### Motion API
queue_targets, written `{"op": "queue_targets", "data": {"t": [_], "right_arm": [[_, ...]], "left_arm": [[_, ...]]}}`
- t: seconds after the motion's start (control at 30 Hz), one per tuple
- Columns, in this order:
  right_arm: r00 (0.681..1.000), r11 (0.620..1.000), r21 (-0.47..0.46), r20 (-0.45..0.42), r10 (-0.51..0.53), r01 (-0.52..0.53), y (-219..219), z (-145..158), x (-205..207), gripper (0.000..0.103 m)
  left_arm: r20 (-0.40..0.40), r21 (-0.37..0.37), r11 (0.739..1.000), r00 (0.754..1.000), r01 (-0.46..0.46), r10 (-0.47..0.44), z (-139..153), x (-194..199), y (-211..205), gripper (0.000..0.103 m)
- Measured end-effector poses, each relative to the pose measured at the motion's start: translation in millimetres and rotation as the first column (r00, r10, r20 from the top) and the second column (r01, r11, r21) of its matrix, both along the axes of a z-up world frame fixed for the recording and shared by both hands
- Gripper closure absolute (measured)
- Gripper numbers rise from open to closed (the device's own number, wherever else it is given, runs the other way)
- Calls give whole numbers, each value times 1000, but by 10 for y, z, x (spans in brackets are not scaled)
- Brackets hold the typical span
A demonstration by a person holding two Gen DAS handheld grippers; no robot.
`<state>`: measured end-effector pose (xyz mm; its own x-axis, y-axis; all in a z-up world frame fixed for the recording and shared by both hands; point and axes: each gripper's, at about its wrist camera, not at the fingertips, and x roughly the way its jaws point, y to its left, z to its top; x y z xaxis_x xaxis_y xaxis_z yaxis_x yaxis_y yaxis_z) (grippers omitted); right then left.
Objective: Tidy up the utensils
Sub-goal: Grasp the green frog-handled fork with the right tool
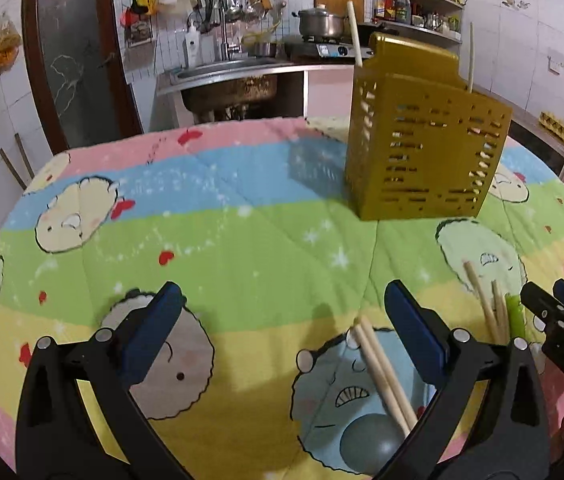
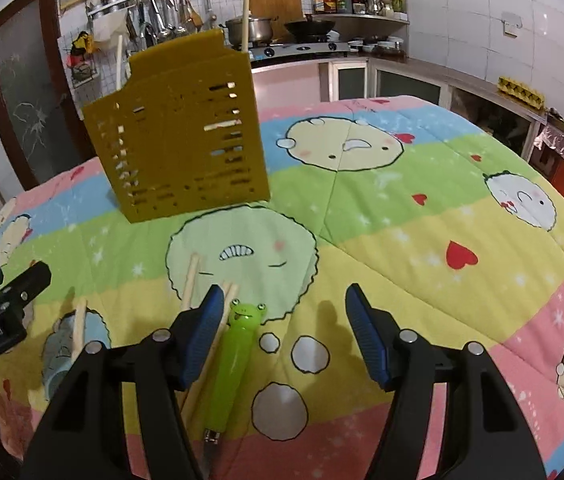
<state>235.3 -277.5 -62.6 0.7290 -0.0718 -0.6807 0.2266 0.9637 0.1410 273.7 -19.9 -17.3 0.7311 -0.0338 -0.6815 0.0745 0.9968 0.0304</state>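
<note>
A mustard-yellow slotted utensil holder [image 1: 422, 148] stands upright on the quilt-covered table, with two pale chopsticks [image 1: 355, 34] sticking out of it; it also shows in the right wrist view [image 2: 178, 132]. My left gripper [image 1: 282, 332] is open and empty; a pair of chopsticks [image 1: 382, 372] lies between its fingers near the right one. More chopsticks [image 1: 486, 304] lie further right. My right gripper [image 2: 282, 328] is open and empty over a green frog-handled utensil [image 2: 234, 352] and chopsticks [image 2: 191, 284] by its left finger.
The colourful cartoon quilt [image 2: 422, 240] covers the whole table. Behind it are a sink [image 1: 234, 72], hanging ladles, a stove with a pot [image 2: 254, 28] and a corner shelf with bottles. A brown door [image 1: 70, 60] is at the back left.
</note>
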Motion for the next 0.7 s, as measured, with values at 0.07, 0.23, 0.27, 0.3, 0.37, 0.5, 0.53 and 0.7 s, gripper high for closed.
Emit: {"op": "queue_targets", "data": {"t": [0.07, 0.23, 0.27, 0.3, 0.37, 0.5, 0.53, 0.7], "right_arm": [[1000, 1000, 7, -25, 4, -4, 16, -47, 20, 41], [998, 1000, -1, -61, 1, -1, 49, -102, 19, 47], [998, 1000, -3, -64, 4, -4, 62, -104, 20, 51], [997, 1000, -11, -73, 12, -13, 99, -108, 18, 53], [995, 1000, -12, -93, 20, -21, 143, -129, 18, 58], [993, 1000, -20, -115, 15, -17, 188, -146, 26, 59], [993, 1000, -18, -117, 15, -18, 190, -146, 27, 60], [991, 997, -36, -121, 63, -68, 251, -133, 62, 79]], "left_arm": [[-18, -7, 1000, 1000, 5, -5, -55, 7, 3, 5], [-65, -21, 1000, 998, 18, -19, -162, 49, 7, 6], [-72, -26, 1000, 997, 17, -18, -174, 53, 14, 7], [-81, -31, 999, 997, 15, -18, -187, 60, 20, 8], [-91, -37, 999, 996, 15, -18, -209, 59, 23, 9], [-101, -40, 999, 995, 22, -26, -222, 55, 5, 12], [-102, -38, 999, 994, 28, -31, -218, 46, -8, 13], [-110, -39, 998, 993, 44, -48, -218, 13, -38, 18]]}}
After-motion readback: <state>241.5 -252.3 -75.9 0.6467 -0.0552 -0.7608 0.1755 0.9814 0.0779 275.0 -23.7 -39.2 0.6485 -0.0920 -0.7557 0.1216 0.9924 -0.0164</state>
